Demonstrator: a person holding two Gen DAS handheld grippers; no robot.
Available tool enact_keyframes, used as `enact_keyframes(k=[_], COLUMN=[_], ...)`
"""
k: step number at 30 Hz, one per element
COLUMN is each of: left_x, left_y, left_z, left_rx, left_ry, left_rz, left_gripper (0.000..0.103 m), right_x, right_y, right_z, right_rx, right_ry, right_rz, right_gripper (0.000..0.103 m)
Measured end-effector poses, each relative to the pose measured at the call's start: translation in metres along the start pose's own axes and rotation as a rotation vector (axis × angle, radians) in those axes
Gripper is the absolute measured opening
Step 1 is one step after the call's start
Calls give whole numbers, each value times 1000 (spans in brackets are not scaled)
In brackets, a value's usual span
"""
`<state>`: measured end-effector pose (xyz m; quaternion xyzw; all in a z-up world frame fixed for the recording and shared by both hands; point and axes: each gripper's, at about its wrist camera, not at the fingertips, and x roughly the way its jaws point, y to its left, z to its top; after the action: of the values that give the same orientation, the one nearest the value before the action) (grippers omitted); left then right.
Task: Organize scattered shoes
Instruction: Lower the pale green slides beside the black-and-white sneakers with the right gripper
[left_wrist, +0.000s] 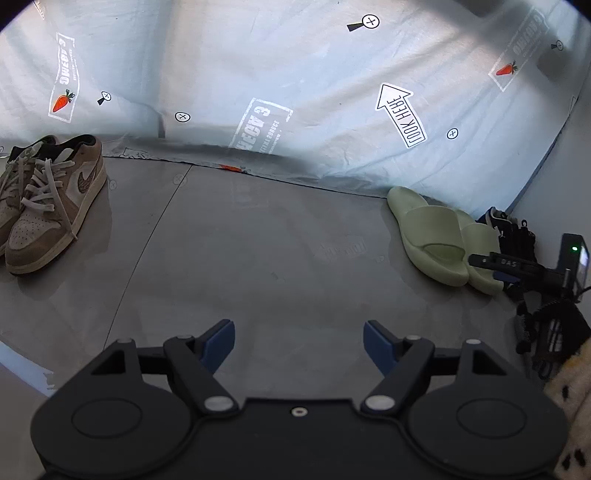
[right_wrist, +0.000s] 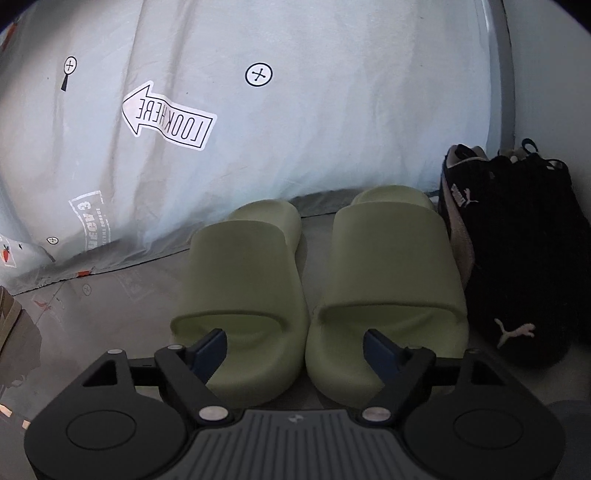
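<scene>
In the left wrist view a pair of tan sneakers (left_wrist: 48, 206) stands side by side at the far left and a pair of green slides (left_wrist: 439, 240) lies at the right, against the bedsheet. My left gripper (left_wrist: 299, 345) is open and empty over bare grey floor between them. In the right wrist view the left slide (right_wrist: 243, 291) and right slide (right_wrist: 388, 288) stand side by side, toes toward me. My right gripper (right_wrist: 295, 350) is open, empty, just in front of their toes. Black Puma shoes (right_wrist: 517, 258) sit right of the slides.
A pale blue printed bedsheet (left_wrist: 295, 74) hangs down to the floor behind the shoes. The other gripper's black body (left_wrist: 539, 269) shows at the right edge of the left wrist view. A spotted fabric (left_wrist: 572, 406) is at the lower right.
</scene>
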<state>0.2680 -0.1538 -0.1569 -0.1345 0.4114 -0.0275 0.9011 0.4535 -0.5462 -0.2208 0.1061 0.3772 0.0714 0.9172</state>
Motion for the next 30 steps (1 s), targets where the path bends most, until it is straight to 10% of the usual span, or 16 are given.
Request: enact_keyframes(k=[10,30], left_x=[3,3], left_y=[-7,11], left_z=[0,8], left_rx=[18,-17], left_ry=[6,-9], left_rz=[-28,5], left_gripper=[77,77], right_x=[-4,52], right_y=[86,125], right_z=[13,19], right_rx=[-214,-149], right_ry=[-172,-200], right_rz=[-69,-363], right_gripper=[91,83])
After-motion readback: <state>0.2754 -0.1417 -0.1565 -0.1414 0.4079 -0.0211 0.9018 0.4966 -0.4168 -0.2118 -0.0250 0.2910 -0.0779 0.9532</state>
